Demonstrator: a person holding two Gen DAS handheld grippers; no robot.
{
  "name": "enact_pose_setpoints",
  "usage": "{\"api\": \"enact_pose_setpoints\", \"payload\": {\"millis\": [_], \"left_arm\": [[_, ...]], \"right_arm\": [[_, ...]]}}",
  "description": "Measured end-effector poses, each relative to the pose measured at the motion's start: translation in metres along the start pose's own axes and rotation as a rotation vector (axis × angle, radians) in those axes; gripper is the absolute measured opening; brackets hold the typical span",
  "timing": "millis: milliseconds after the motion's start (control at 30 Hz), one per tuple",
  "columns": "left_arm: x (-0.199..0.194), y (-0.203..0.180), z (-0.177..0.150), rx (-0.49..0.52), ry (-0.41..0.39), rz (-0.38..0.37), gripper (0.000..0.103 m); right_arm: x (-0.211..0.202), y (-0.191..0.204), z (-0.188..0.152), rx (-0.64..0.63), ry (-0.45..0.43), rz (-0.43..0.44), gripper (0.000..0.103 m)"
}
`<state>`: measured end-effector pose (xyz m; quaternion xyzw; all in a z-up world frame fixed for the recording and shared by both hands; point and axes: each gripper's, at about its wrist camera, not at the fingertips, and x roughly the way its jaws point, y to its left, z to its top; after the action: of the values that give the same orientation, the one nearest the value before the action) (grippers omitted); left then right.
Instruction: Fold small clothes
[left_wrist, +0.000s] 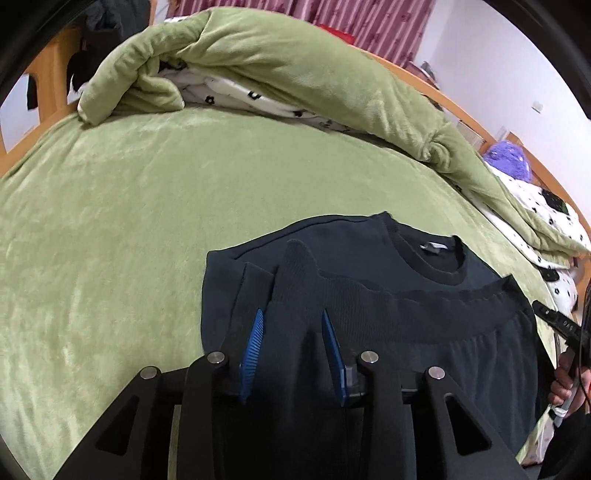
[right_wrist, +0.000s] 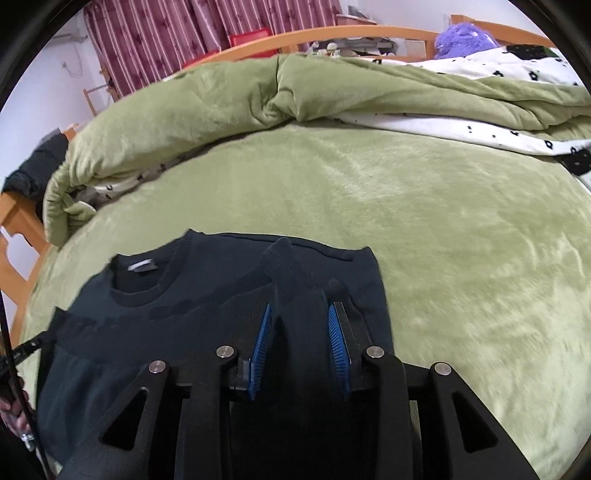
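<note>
1. My left gripper (left_wrist: 293, 323) has its blue pads parted, with a raised fold of the dark sweater (left_wrist: 369, 295) between them; I cannot tell whether they pinch it.
2. My right gripper (right_wrist: 300, 321) looks the same.
3. The sweater lies folded on the green blanket (left_wrist: 129, 206).
4. Beyond lies a bunched green duvet (left_wrist: 295, 62).

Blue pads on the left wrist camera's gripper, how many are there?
2: one blue pad left of the raised dark sweatshirt fold, the other blue pad right of it.
</note>
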<state>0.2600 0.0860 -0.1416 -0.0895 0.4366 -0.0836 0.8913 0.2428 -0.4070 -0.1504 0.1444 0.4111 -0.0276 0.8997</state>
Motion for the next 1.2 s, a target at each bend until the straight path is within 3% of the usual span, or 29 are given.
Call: {"api": "enact_pose_setpoints", "payload": {"millis": [167,400,867,1200], "left_arm": [[-0.028,-0.009,-0.003,0.034,-0.018,0.000,0.042],[-0.062,-0.013,-0.010,0.030,-0.029,-0.015,0.042],[-0.105,-0.001,-0.043,-0.016,-0.052,0.036,0.045],[-0.147,-0.017,-0.066,0.071,-0.081,0.074,0.048]], "right_arm": [[-0.042,0.004,-0.009,0.037,-0.015,0.035,0.036],[-0.085,0.031,-0.022,-0.007,-0.055,0.037,0.041],[-0.114,0.075,-0.046,-0.096,0.003,0.065,0.044],[-0.153,0.108,-0.047,-0.107,-0.005,0.115,0.048]]}}
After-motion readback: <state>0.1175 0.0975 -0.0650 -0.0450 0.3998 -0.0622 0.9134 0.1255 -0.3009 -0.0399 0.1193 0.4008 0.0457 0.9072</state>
